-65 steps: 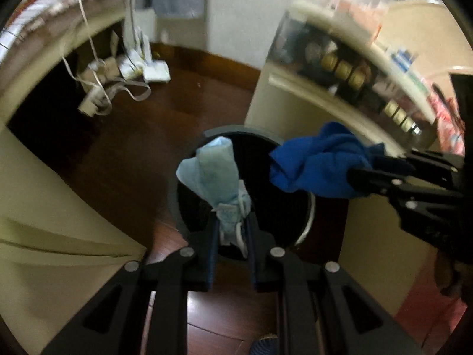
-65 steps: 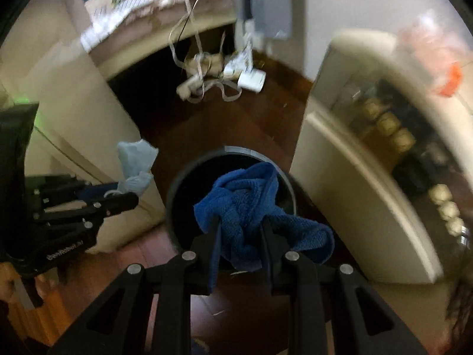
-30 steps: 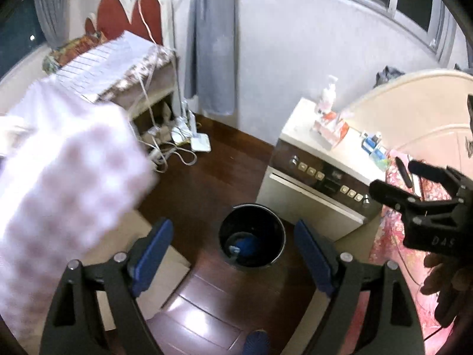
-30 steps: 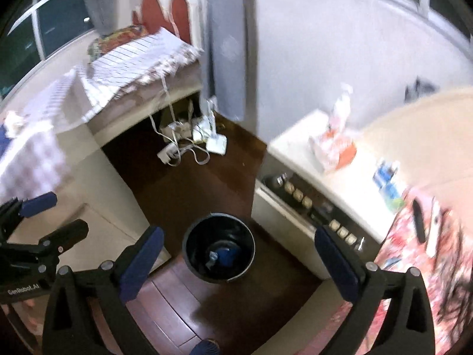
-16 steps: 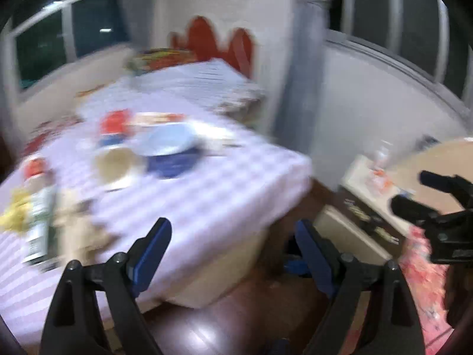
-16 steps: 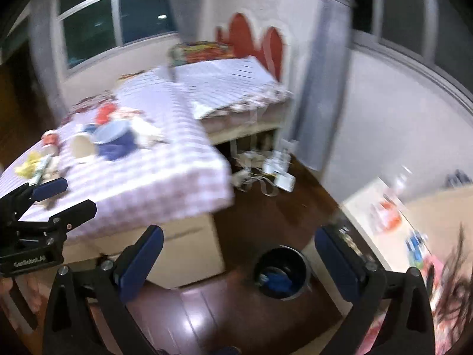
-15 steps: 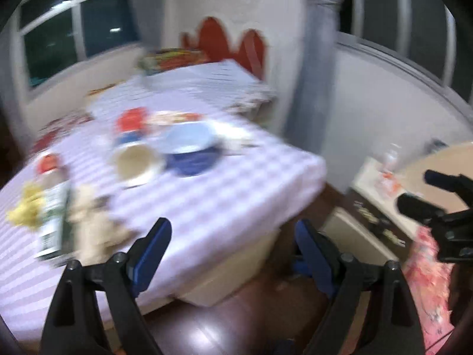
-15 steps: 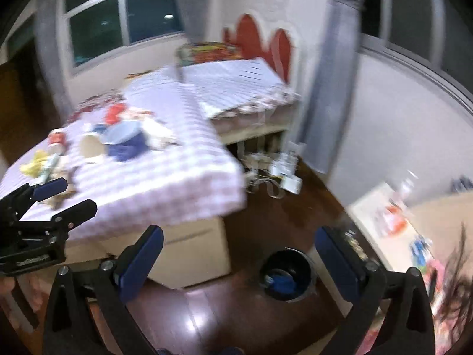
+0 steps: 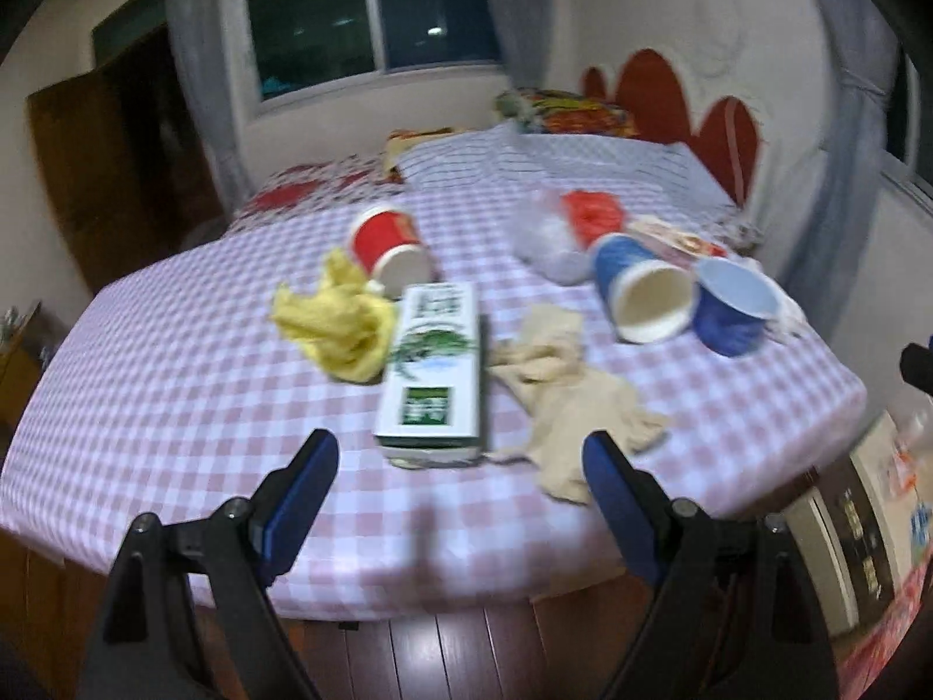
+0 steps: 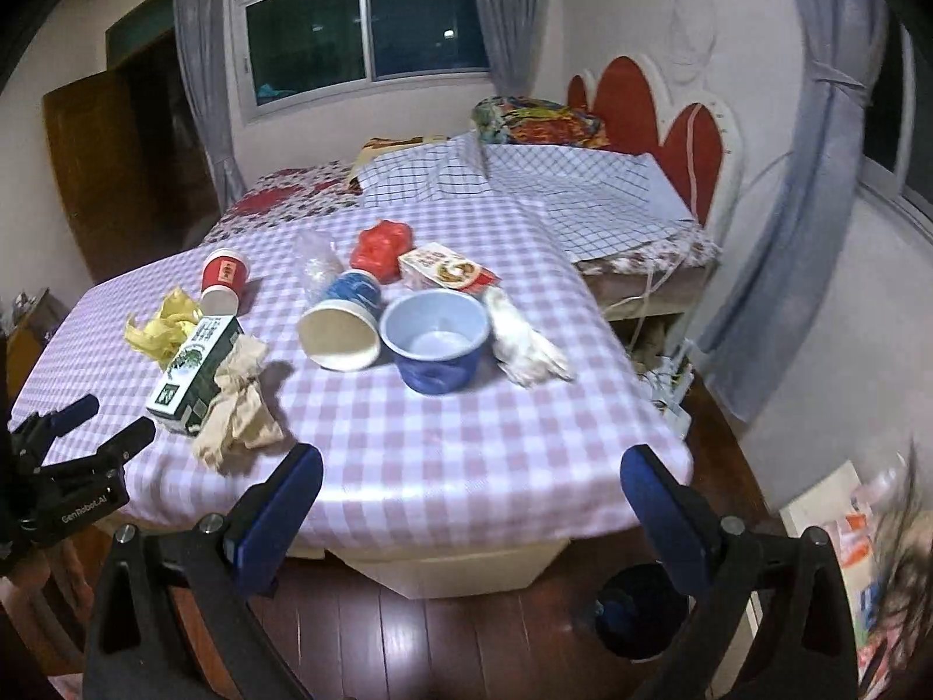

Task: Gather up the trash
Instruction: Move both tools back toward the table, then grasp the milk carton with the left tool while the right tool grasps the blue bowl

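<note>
Both grippers hang above the near edge of the pink-checked counter, tilted down at the litter, fingers spread wide and empty.

The left gripper faces the green-and-white carton, which lies flat with its long axis running away from the camera, its near end just beyond the blue fingers. A crumpled yellow wrapper touches the carton's left side; a beige rag lies along its right. The red paper cup and blue paper cup lie on their sides, mouths toward the camera, beside an upright blue bowl. The right gripper sits further right; only its view shows the black bin on the floor, a white glove and the left gripper from the side.
</note>
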